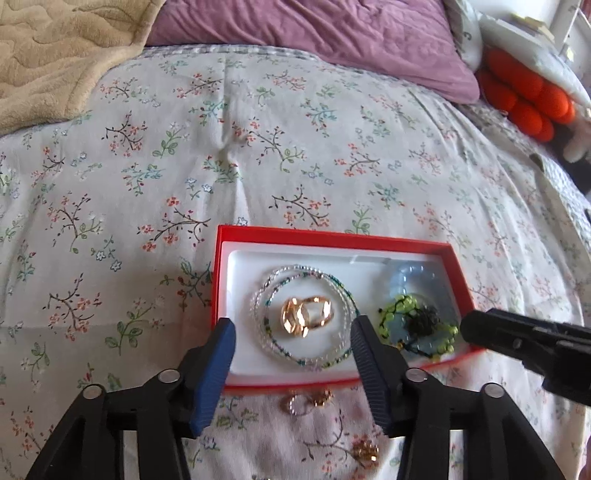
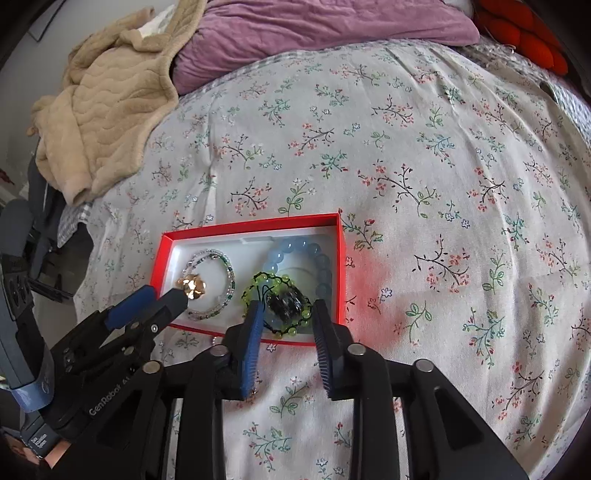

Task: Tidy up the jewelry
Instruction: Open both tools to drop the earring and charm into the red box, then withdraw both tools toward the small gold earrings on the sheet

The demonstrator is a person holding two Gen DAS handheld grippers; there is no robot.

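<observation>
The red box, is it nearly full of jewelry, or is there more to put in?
Partly done. In the red box lie a clear beaded bracelet, gold earrings, a blue bead bracelet and a green bead bracelet. The left gripper and right gripper are open and hold nothing. Small rings and a gold cluster piece are on the bedspread.

A floral bedsheet (image 1: 295, 147) covers the bed, with a beige blanket (image 2: 110, 107), purple pillow (image 1: 314, 29) and orange cushion (image 1: 524, 99) behind.
</observation>
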